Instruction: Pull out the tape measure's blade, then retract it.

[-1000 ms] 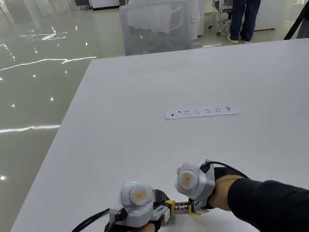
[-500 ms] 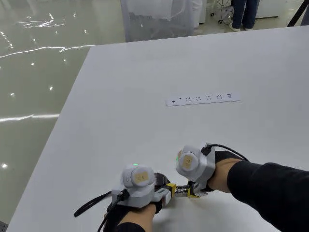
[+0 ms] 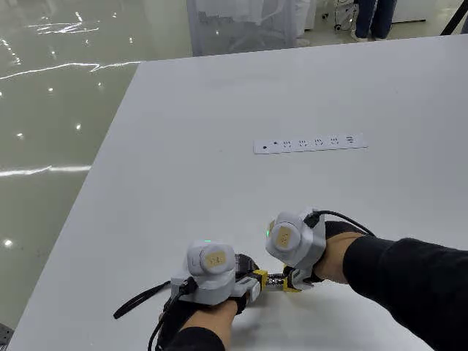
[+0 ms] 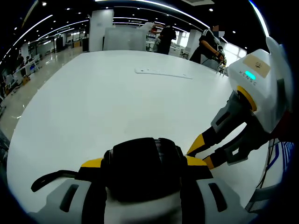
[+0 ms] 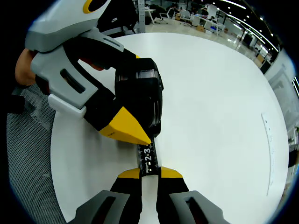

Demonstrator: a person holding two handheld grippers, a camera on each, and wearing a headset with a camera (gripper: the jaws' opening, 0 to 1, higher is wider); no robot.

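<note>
At the near edge of the table [image 3: 219,161]: two grippers nose to nose, tips almost meeting.
Left gripper [image 4: 144,163]: clamped on the tape measure [image 5: 140,91], one yellow-tipped jaw on each side of the black case.
Tape measure: right by the near edge, mouth turned toward the other gripper; can't tell whether it rests on the top.
Blade [image 5: 147,157]: just a short stretch out, the numbers 2 and 3 showing.
Right gripper [image 5: 148,173]: pinched tight on the blade's end.
Black strap [image 3: 137,301]: lying on the table, left of the left gripper.
Power strip [image 3: 311,142]: flat mid-table, well apart from the action.
Far edge: a person's legs [image 3: 369,14] beyond it.
</note>
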